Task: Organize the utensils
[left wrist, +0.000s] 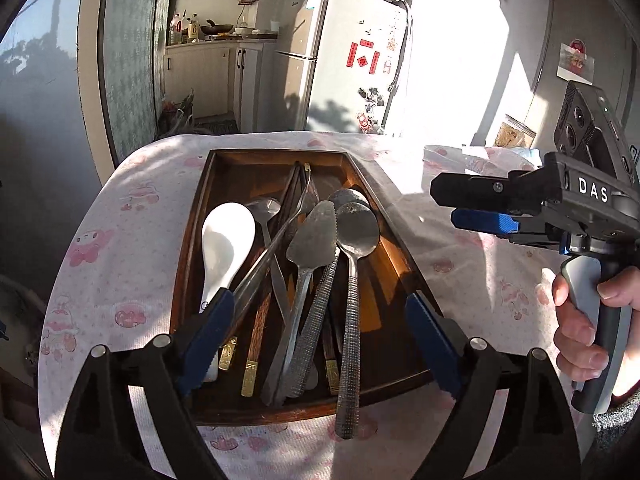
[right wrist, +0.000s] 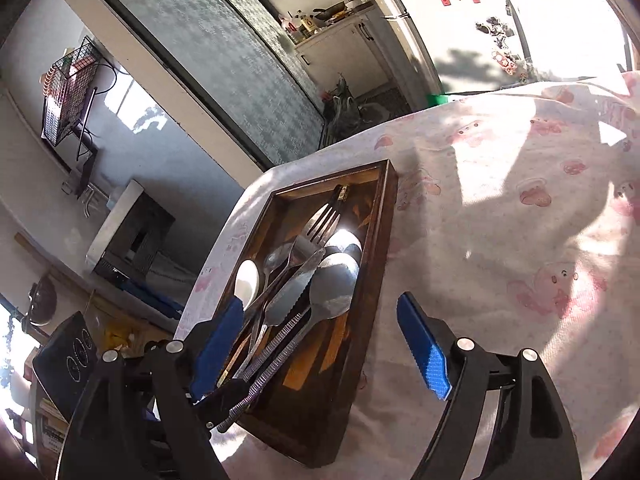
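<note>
- One table under a pink-print cloth (left wrist: 132, 240) lies below both tongs and carries everything.
- One wooden tray (left wrist: 200, 216) sits on the cloth. It lies straight ahead of the left tongs (left wrist: 316, 336), and ahead and left of the right tongs (right wrist: 320, 344).
- Left tongs: blue pads spread wide, hovering over the tray's near end with the handles between them; they grip nothing.
- Right tongs: pads also spread wide and empty, held to the right of the tray. In the left view they appear side-on (left wrist: 472, 208), with one hand (left wrist: 584, 320) on the grip.
- Inside the tray the utensils lie heaped and crossing, bowls toward the far end:
- One white spoon (left wrist: 226, 240) just past the left pad of the left tongs.
- Three metal spoons can be counted: a big one (left wrist: 357, 228) whose textured handle sticks out over the near rim, another (left wrist: 348, 197) behind it, a small one (left wrist: 267, 206) left of centre.
- One serrated server (left wrist: 314, 236) in the middle.
- One fork (right wrist: 322, 220), seen best from the right view.
- Dark chopsticks (left wrist: 294, 184) with brass ends; their number cannot be told.
</note>
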Available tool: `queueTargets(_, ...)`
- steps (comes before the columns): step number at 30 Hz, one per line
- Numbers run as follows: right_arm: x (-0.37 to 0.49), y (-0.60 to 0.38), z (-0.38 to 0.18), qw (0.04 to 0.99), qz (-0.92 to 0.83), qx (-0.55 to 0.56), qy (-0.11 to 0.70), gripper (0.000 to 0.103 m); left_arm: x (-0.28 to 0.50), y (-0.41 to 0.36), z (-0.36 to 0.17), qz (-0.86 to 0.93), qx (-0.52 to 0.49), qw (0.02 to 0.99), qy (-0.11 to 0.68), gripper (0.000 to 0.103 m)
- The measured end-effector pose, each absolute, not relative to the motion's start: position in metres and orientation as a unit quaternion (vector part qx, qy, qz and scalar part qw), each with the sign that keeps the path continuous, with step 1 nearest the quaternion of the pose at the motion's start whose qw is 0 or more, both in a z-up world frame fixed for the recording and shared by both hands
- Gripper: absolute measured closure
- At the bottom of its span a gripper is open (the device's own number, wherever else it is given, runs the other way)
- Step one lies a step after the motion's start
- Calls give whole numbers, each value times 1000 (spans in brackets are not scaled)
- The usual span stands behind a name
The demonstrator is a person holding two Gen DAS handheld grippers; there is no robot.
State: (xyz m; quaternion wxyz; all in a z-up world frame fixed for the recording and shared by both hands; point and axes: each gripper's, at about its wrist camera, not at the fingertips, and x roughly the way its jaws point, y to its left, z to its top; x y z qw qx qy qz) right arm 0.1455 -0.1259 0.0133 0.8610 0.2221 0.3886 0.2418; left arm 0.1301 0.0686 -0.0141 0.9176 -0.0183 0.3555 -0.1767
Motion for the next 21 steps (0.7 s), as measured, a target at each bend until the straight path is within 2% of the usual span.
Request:
queueTargets(4, 112, -128, 24, 911, 207, 159, 320, 13, 100, 73, -5, -159, 6, 941, 297, 3)
queueTargets(8, 72, -118, 32, 953, 172, 68, 241, 11, 69, 78, -1, -138, 26, 965, 220, 3)
queueTargets(12, 37, -106, 32, 974, 147, 7, 173, 3, 50, 80, 0, -125, 34, 971, 200, 3)
queueTargets(21, 6, -109, 22, 978, 141, -6, 155, 3, 20, 90, 5, -105, 24, 982, 155, 3)
